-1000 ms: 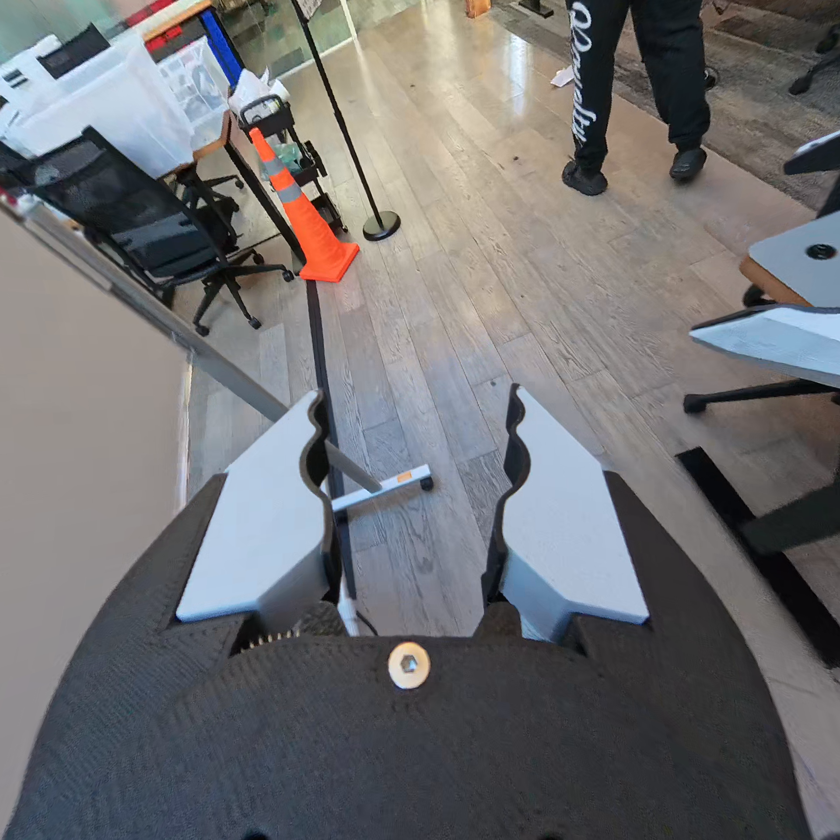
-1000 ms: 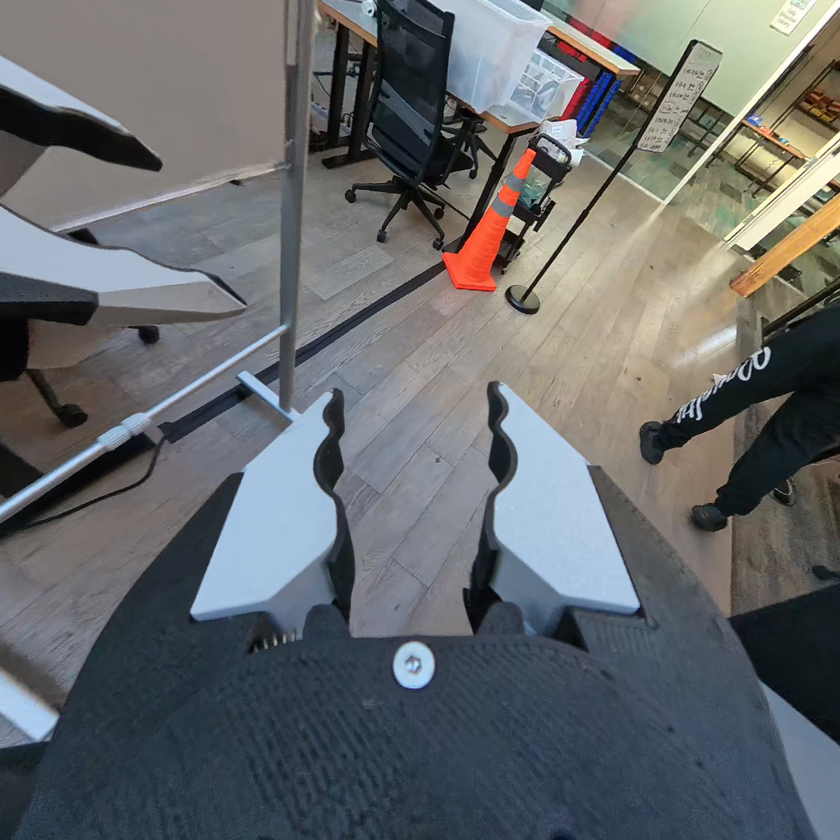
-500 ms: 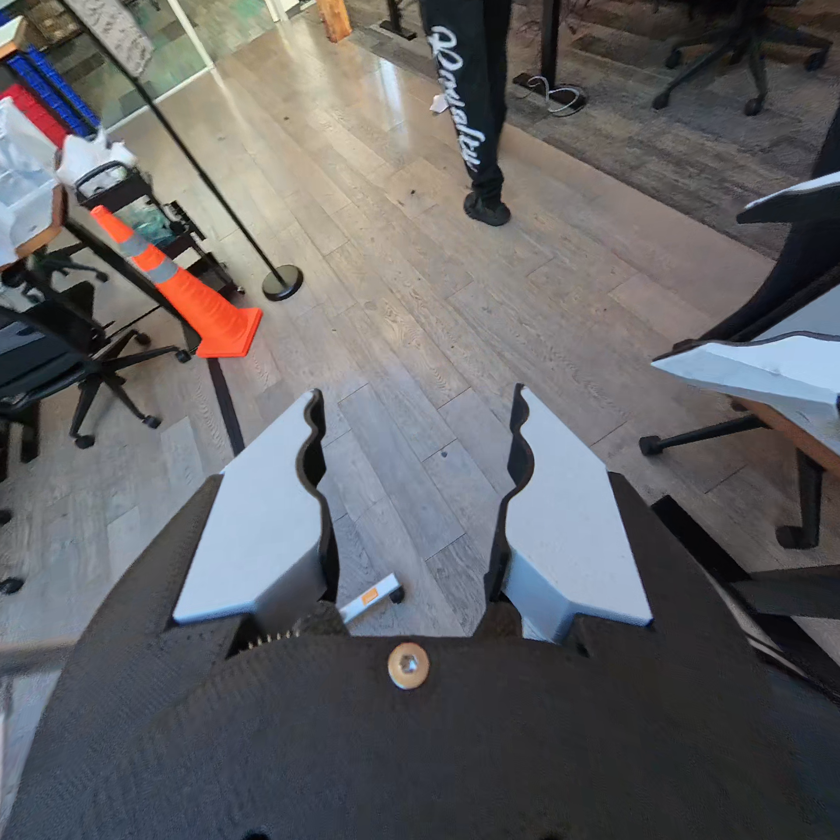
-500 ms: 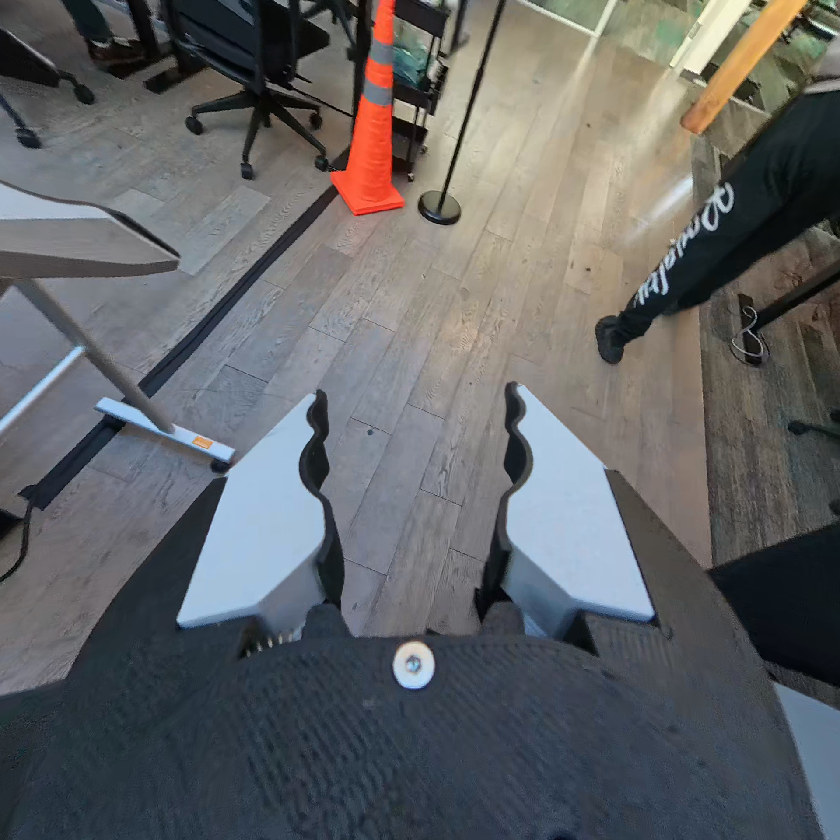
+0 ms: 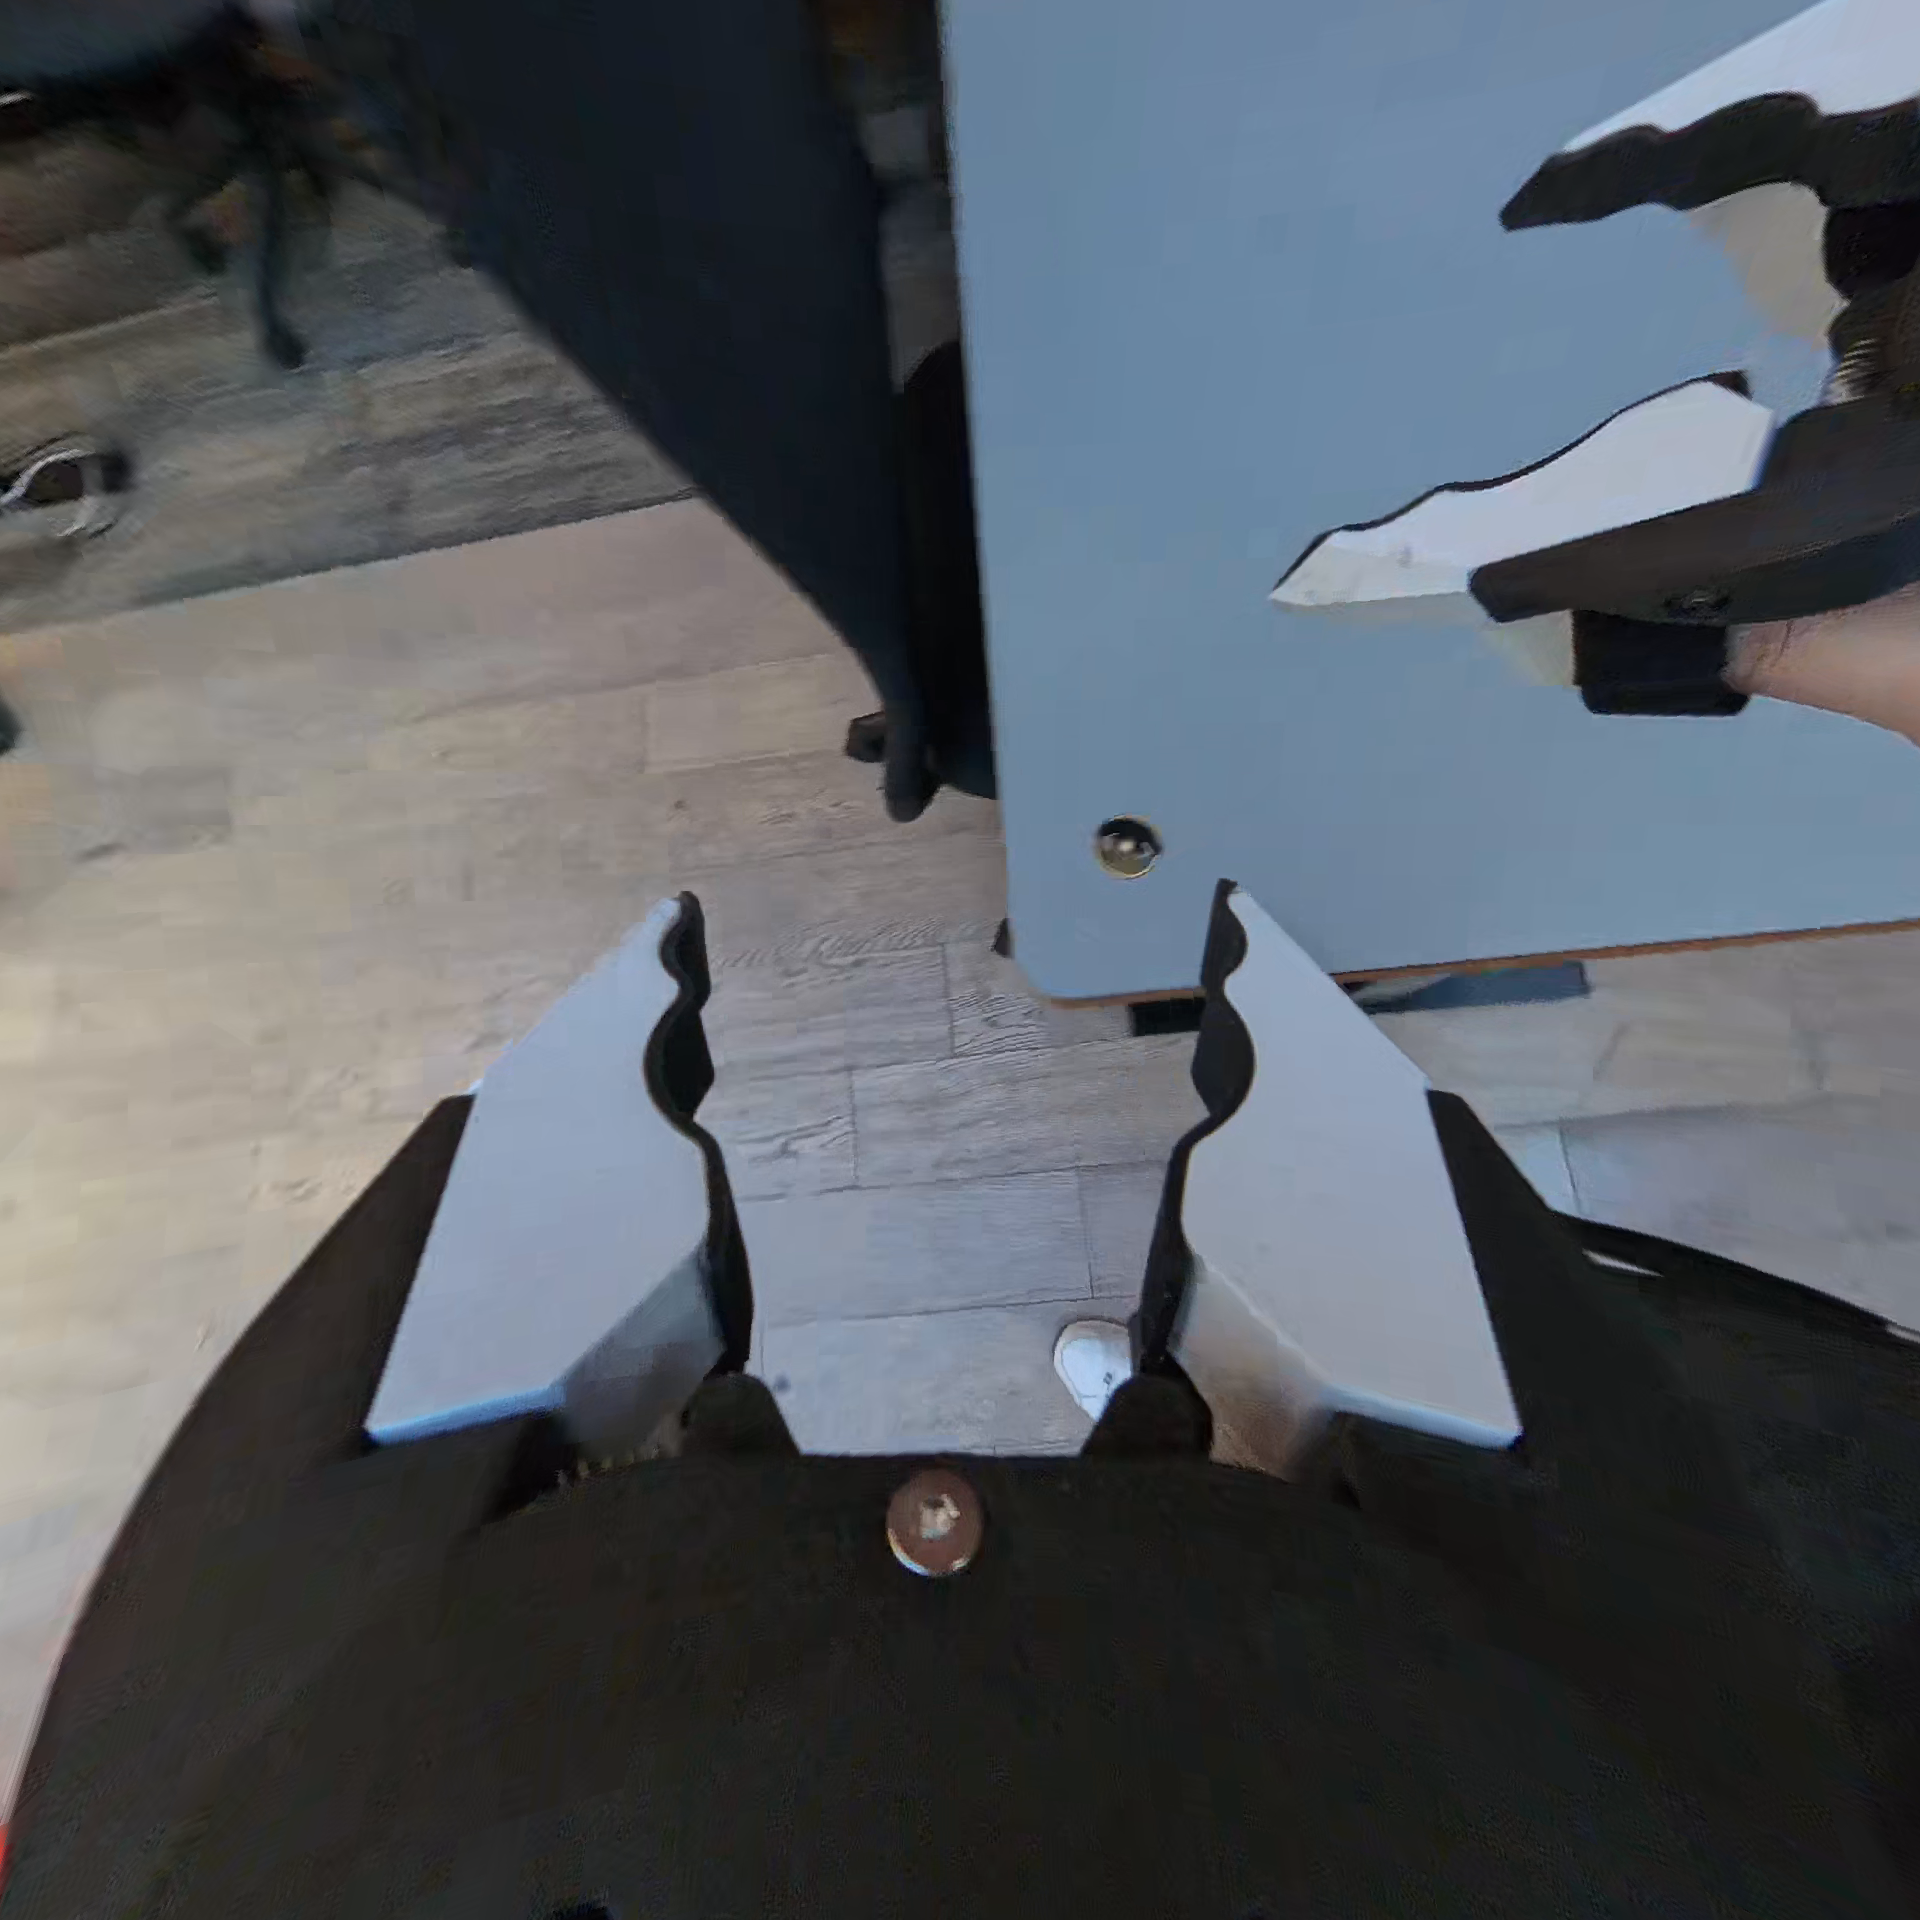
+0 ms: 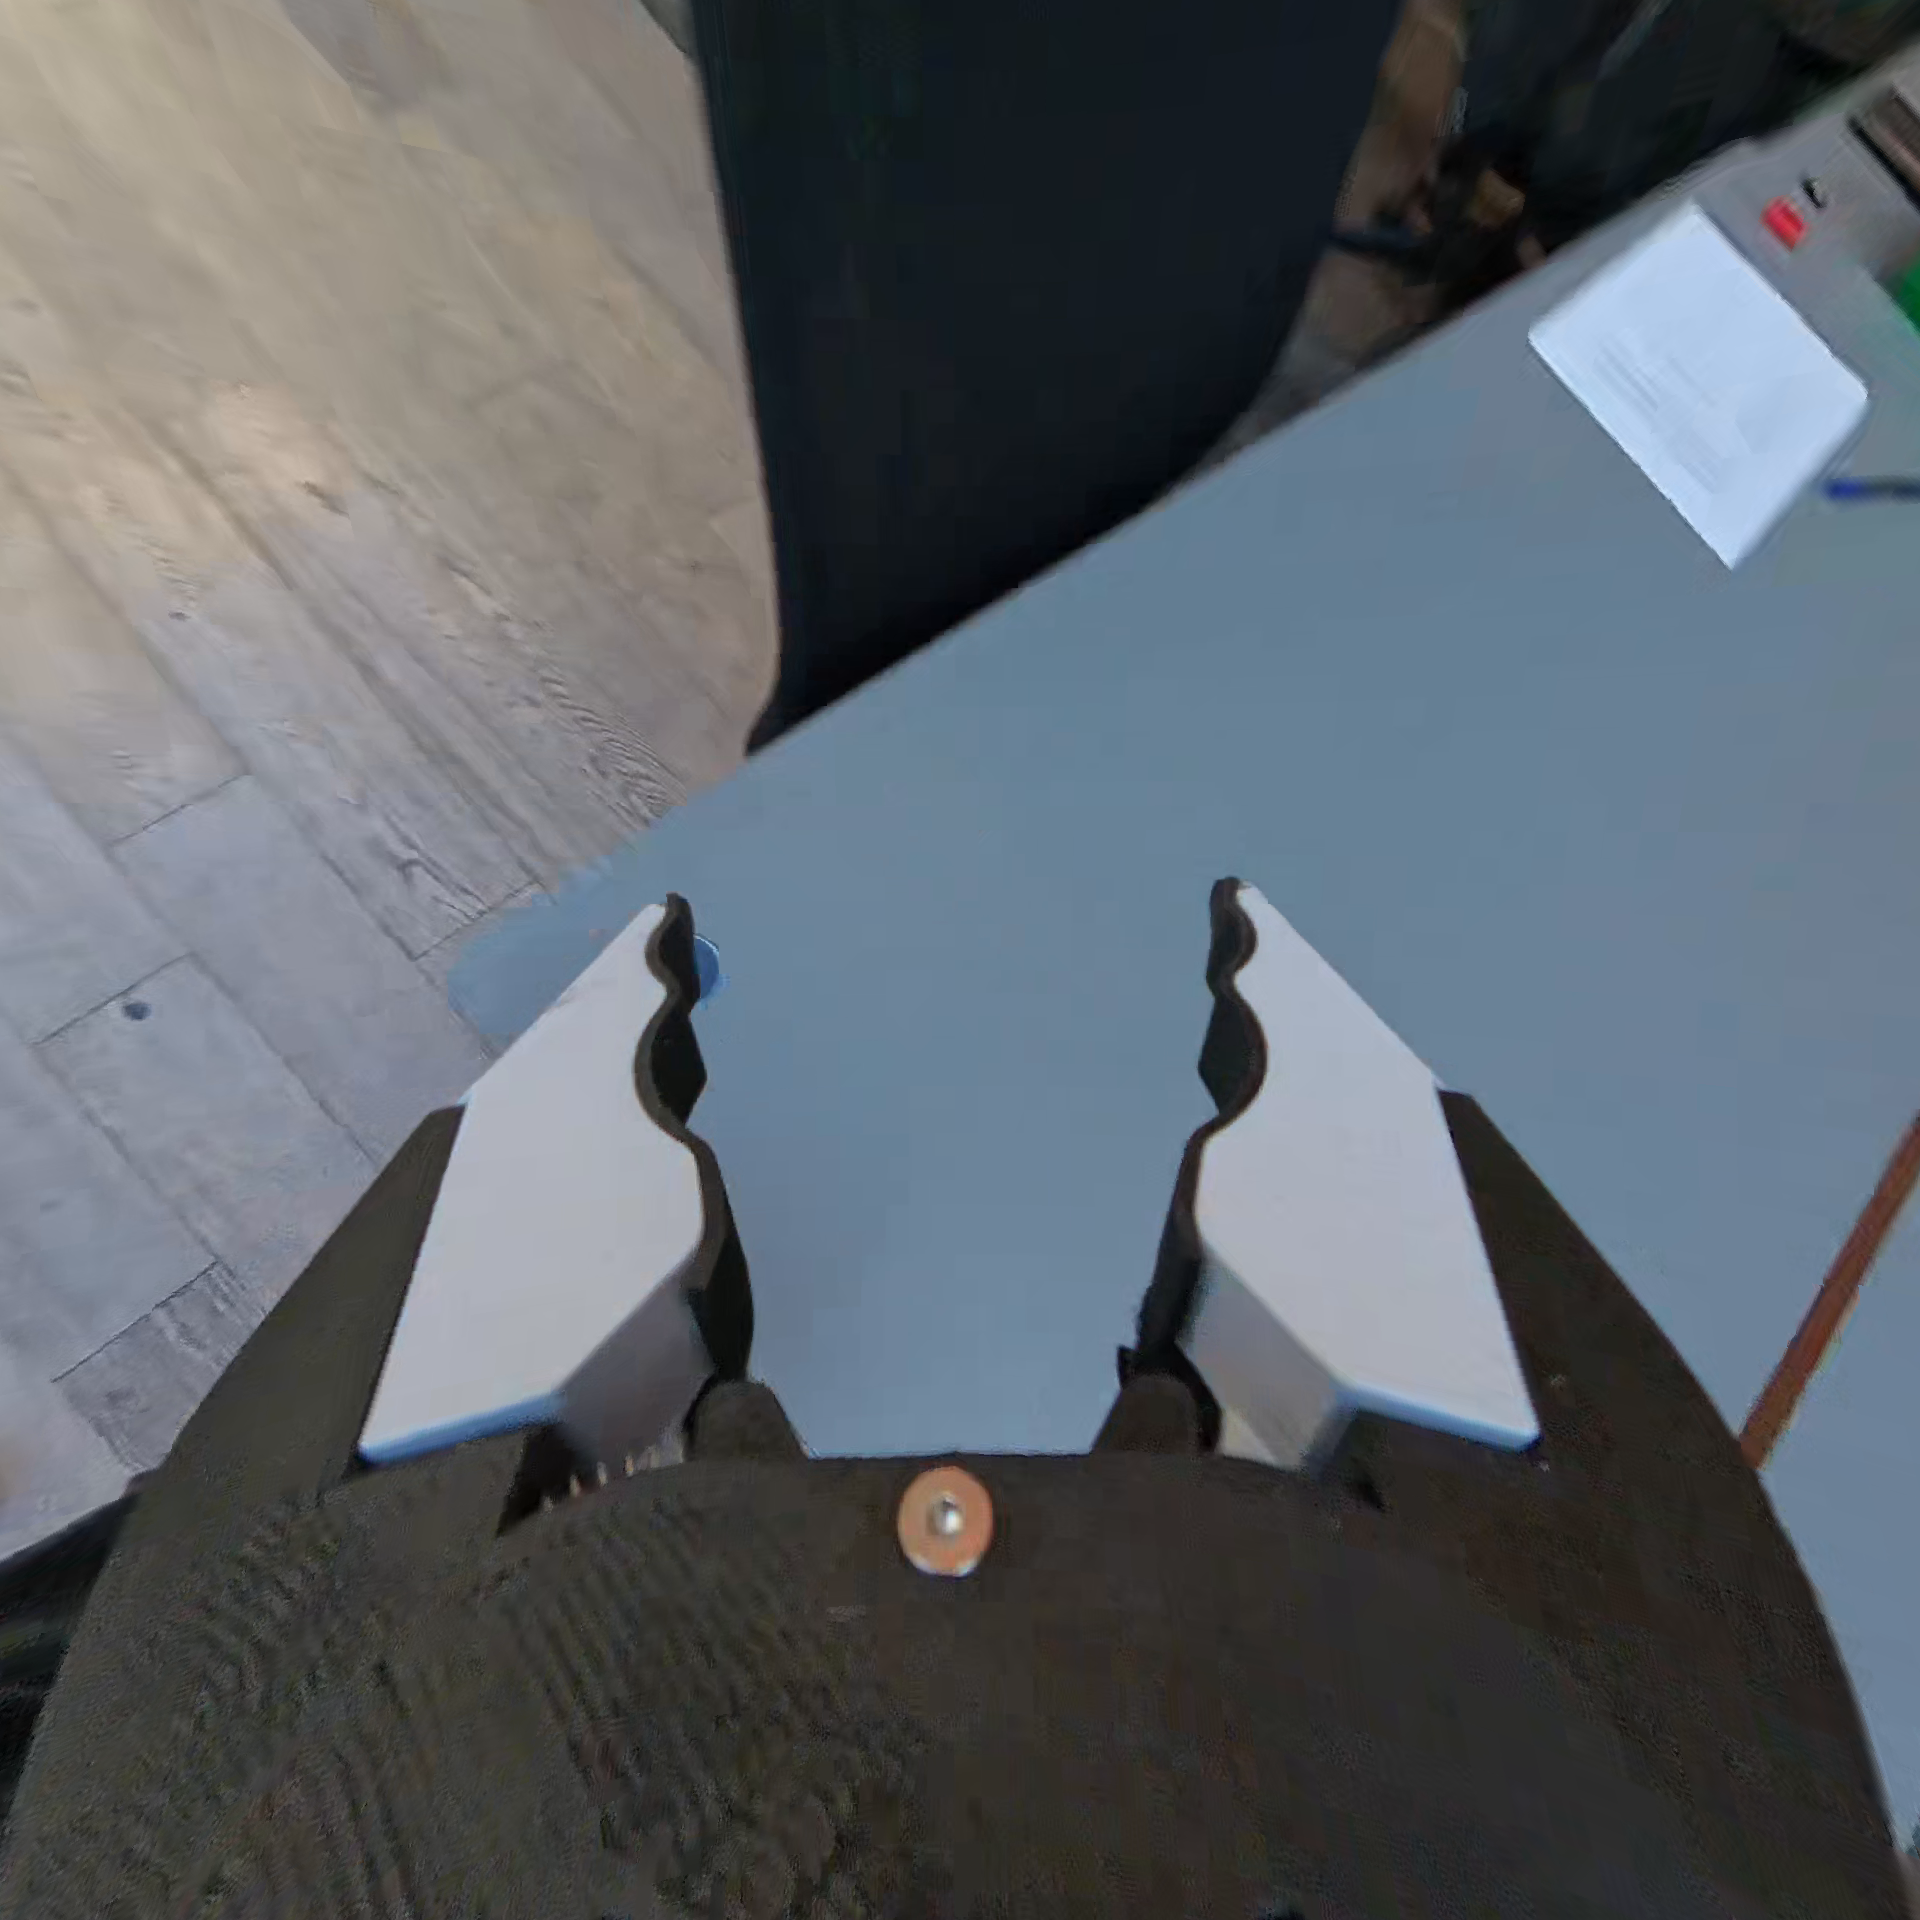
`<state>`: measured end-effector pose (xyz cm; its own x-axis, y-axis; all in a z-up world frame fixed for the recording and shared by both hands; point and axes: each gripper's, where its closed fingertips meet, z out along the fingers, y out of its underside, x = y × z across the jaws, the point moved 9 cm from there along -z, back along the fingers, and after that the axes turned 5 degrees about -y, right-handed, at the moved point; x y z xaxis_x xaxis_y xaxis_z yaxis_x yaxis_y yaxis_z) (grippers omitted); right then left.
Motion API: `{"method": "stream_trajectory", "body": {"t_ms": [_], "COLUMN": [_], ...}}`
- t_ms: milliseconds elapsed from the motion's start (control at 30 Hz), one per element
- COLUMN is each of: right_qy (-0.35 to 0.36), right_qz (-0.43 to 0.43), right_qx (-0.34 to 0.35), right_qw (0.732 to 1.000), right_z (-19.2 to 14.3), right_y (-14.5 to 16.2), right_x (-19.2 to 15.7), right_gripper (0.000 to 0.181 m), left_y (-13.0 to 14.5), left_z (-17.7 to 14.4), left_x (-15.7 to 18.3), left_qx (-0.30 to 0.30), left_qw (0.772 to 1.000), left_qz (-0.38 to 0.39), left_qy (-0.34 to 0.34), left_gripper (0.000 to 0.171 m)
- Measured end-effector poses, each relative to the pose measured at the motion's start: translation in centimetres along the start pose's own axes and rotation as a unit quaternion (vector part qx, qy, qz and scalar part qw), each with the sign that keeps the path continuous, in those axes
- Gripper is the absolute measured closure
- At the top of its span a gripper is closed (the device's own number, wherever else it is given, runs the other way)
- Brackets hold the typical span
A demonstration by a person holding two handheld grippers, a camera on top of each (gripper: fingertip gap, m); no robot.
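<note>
my left gripper (image 5: pixel 956 914): fingers spread wide apart, nothing between them, held above the wooden floor (image 5: pixel 312 935); the corner of a grey-blue table (image 5: pixel 1299 520) lies just beyond my right fingertip at about 1 o'clock, with a small round metal fitting (image 5: pixel 1127 847) set near that corner. a thin brown edge runs along the table's near side. a dark upright panel (image 5: pixel 675 260) stands at 12 o'clock, just left of the table, its foot on the floor. the toe of a white shoe (image 5: pixel 1091 1361) shows low between my fingers, close to the base of the right one. at 2 o'clock my right gripper (image 5: pixel 1455 395) reaches in over the table from the side, a hand (image 5: pixel 1829 665) behind it. my right gripper (image 6: pixel 951 899) in its own view: fingers likewise well apart, holding nothing, hovering over the grey-blue table (image 6: pixel 1247 727), whether touching it i cannot tell. the table's corner sits at my left fingertip, where a small round blue-edged fitting (image 6: pixel 707 966) peeks out from behind the finger. wooden floor (image 6: pixel 260 520) fills the 9 to 11 o'clock side. a dark panel (image 6: pixel 987 312) rises at 12 o'clock beyond the table edge. a white sheet of paper (image 6: pixel 1694 384) lies on the table at 2 o'clock, well apart from my fingers; a small red item (image 6: pixel 1785 220) sits just past it, too blurred to identify.
</note>
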<state>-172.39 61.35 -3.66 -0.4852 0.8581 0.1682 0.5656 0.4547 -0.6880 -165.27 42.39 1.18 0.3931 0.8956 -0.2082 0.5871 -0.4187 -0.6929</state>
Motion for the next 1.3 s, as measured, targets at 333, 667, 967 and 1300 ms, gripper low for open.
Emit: {"method": "stream_trajectory", "body": {"t_ms": [333,667,967,1300], "right_qy": [0.187,0.231,0.267,0.304], "right_qz": [0.296,0.385,0.459,0.480], "right_qx": [-0.092,-0.108,-0.094,-0.054], "right_qw": [0.932,0.887,0.842,0.821], "right_z": [0.8,4.7,6.6,8.0], "right_y": [17.0,23.2,24.8,25.6], "right_x": [11.9,15.3,16.2,15.9], "right_gripper": [0.064,0.044,0.041,0.036], "left_y": [-7.2,-8.3,-7.2,-6.0], "left_z": [17.8,28.6,33.1,35.1], "left_x": [14.1,21.6,23.9,24.0], "left_qx": [0.015,-0.023,-0.057,-0.069], "left_qw": [0.961,0.946,0.931,0.934], "left_qz": [0.163,0.195,0.235,0.235], "left_qy": [0.224,0.258,0.275,0.260], "left_gripper": [0.050,0.024,0.016,0.015]}}
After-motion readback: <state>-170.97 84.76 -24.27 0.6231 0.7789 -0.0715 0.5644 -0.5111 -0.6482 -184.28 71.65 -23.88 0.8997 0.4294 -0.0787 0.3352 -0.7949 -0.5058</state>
